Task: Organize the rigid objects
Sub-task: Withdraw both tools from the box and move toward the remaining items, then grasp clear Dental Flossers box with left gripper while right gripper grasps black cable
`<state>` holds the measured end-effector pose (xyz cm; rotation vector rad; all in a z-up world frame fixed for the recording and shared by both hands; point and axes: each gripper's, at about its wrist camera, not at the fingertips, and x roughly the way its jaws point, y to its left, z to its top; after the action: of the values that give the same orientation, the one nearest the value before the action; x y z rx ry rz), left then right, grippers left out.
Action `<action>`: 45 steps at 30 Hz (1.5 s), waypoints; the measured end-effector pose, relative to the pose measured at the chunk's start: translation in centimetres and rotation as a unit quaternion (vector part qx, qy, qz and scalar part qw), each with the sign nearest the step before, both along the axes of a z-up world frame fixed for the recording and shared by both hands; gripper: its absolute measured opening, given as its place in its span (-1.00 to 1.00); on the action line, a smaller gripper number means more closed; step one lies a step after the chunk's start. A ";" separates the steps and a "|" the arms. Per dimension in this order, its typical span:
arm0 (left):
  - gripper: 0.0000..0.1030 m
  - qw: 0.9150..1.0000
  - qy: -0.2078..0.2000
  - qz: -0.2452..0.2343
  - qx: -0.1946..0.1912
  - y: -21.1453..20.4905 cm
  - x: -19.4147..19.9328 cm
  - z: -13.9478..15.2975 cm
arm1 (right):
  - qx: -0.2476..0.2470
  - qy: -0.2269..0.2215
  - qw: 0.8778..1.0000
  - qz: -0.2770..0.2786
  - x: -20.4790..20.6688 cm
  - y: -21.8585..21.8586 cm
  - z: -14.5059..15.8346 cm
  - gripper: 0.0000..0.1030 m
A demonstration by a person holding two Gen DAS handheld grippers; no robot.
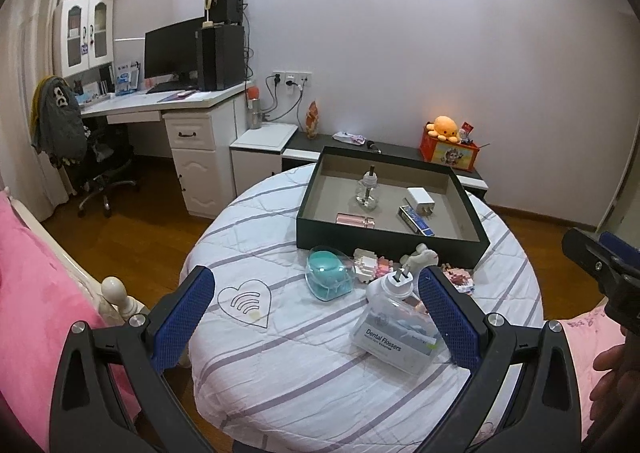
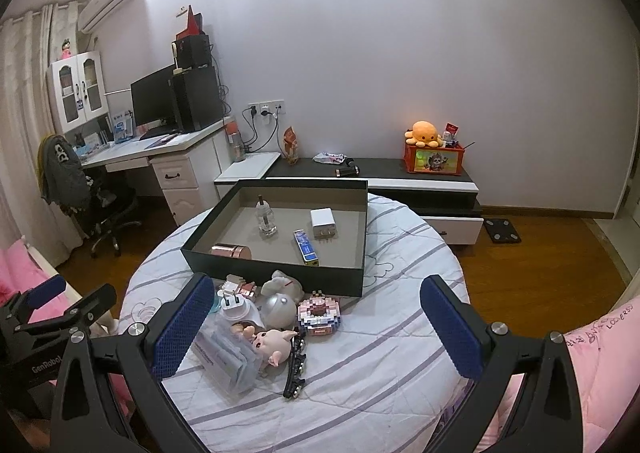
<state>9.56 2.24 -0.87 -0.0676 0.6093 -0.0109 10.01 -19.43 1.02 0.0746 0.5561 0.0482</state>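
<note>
A dark open box (image 1: 384, 239) (image 2: 276, 277) stands at the far side of a round table with a striped cloth (image 1: 280, 353) (image 2: 380, 373). In it are a glass bottle (image 1: 368, 189), a white charger (image 1: 420, 199), a blue tube (image 1: 416, 219) and a pink case (image 1: 354, 220). In front lie a teal case (image 1: 328, 279), a dental flosser box (image 1: 396, 337) (image 2: 230, 357), a white plug (image 2: 234, 305), a pig figure (image 2: 274, 343), a pink brick model (image 2: 319, 315) and a black hair clip (image 2: 295, 369). My left gripper (image 1: 316, 301) and right gripper (image 2: 316, 317) hover open and empty above the near table.
A pink bed (image 1: 36, 273) lies at the left and pink bedding (image 2: 600, 353) at the right. A white desk with a monitor (image 1: 172, 53) and a chair (image 1: 92, 157) stand at the back left. A low cabinet (image 2: 420, 181) runs along the wall.
</note>
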 end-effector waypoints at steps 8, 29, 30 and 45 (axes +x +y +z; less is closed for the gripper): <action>1.00 1.000 0.003 -0.004 0.002 -0.4 0.1 -0.2 | -0.004 0.005 1.000 0.000 0.1 -0.1 -0.2 1.00; 1.00 0.992 0.084 -0.093 -0.008 -5.6 2.1 -9.8 | -0.053 0.156 0.986 0.015 3.2 -0.5 -11.9 1.00; 1.00 0.992 0.089 -0.095 -0.011 -5.6 2.3 -10.1 | -0.052 0.159 0.986 0.013 3.4 -0.6 -12.2 1.00; 0.99 0.986 0.093 -0.136 -0.022 -6.1 5.1 -12.2 | -0.032 0.186 0.982 0.020 5.0 -1.9 -14.0 1.00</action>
<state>14.65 -3.84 -13.06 -0.0280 0.8015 -0.2856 14.99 -21.30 -13.03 0.0098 0.9317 0.0551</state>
